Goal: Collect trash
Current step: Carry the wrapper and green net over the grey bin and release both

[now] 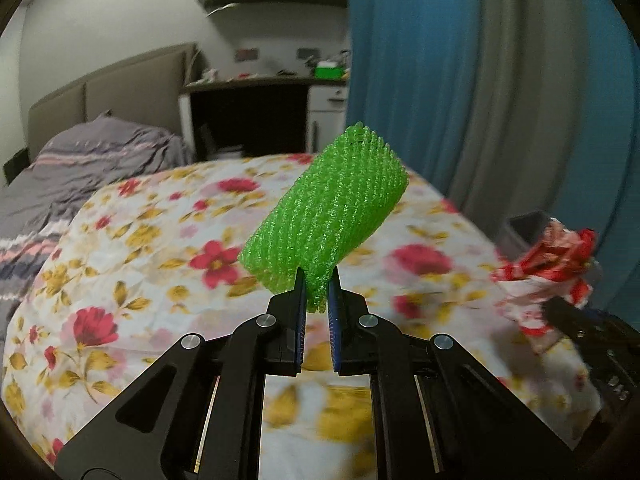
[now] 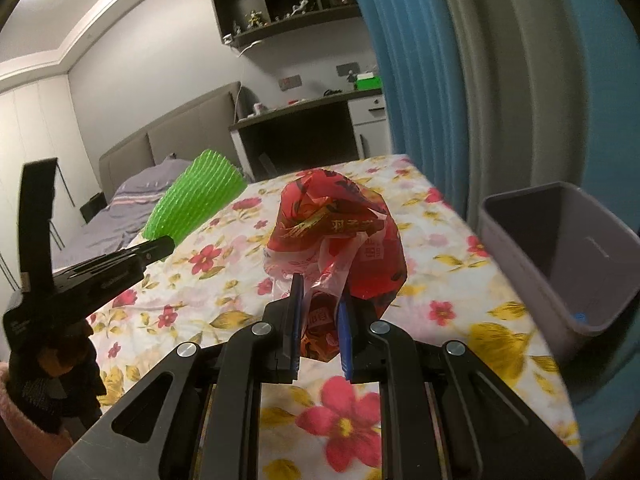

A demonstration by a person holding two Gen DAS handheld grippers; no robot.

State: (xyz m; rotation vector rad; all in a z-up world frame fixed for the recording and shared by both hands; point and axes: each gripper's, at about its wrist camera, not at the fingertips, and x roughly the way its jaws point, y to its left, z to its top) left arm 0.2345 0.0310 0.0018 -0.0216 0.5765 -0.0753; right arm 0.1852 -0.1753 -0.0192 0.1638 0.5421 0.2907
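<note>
**Above the flowered bed, both tongs loaded**

Over the bed's white bedspread printed with red and yellow flowers, at its right edge, stands an open grey plastic bin, its near corner cut off by the frame; a small blue scrap lies inside. Clamped in the right tongs is a crumpled red and white plastic bag, bunched upward, its print too creased to read. Pinched by its lower end in the left tongs, the green foam mesh sleeve runs its long axis up and to the right, open end away from the camera. From the left wrist view the bag is blurred, the bin mostly hidden behind it.
</note>
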